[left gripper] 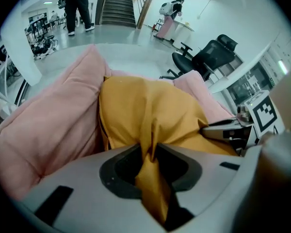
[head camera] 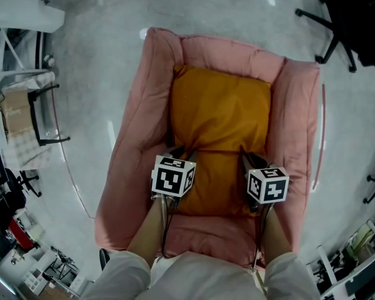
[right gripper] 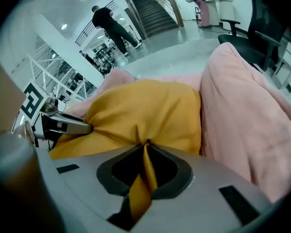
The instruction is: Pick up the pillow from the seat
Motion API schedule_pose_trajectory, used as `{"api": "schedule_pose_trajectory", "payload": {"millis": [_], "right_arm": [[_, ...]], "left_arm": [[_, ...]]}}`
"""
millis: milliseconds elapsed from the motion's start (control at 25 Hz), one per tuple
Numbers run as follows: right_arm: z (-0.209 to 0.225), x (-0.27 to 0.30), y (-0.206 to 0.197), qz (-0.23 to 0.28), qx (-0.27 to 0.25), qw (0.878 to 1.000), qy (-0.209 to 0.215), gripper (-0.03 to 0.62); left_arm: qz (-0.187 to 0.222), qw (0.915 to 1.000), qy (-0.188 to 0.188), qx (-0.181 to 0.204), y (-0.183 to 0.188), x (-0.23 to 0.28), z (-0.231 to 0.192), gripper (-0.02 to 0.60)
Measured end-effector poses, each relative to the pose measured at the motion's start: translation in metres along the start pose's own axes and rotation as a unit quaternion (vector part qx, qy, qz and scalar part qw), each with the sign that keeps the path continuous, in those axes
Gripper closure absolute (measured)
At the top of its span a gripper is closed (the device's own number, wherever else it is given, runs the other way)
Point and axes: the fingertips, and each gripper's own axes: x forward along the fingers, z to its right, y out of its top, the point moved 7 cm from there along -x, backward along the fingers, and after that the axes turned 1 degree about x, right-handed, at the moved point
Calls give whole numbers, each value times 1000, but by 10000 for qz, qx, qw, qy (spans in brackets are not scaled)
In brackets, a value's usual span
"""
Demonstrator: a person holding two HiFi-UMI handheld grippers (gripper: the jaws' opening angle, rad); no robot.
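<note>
**Item 1. Seat** (head camera: 132,144): pink and thickly padded. The pillow is hemmed closely by its padded sides (head camera: 298,124). Drag against them is to be expected on lifting, and the grips could be pulled loose by it.

**Item 2. Left claw** (left gripper: 153,155): closed down to a narrow gap, with a bunched fold of the pillow's cover pinched between the jaws. Only fabric appears to be held, not the filling, so the fold could be drawn out once weight is taken.

**Item 3. Pillow** (head camera: 220,114): mustard-orange, lying on the seat against the backrest and gripped at its near edge. A sag or swing is likely if one side is raised ahead of the other.

**Item 4. Right claw** (right gripper: 146,153): nearly closed on a thinner pleat of the same cover. This is judged the weaker hold, and slippage is most probable here.
</note>
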Motion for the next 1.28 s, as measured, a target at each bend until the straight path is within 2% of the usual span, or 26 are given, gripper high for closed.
{"api": "schedule_pose_trajectory", "payload": {"millis": [80, 160, 400, 640, 920, 1280], "right_arm": [[-4, -3, 2, 87, -137, 9999, -29, 547], [-6, -9, 3, 200, -167, 9997, -14, 554], [-13, -32, 13, 529, -220, 9983, -71, 556], [-27, -63, 26, 971, -263, 9948, -138, 556], [-55, -119, 60, 1672, -756, 9826, -274, 556], [-97, -186, 76, 2374, -1095, 9642, -452, 556]], "left_arm": [[114, 9999, 10, 36, 2, -5, 5, 511], [242, 9997, -17, 11, 4, -13, 8, 529], [585, 9982, 18, 100, 15, -39, 20, 543], [1001, 9949, -67, 24, 23, -71, 27, 543], [1734, 9847, -131, 120, 44, -130, 40, 540], [2469, 9684, -229, 257, 50, -203, 53, 535]]}}
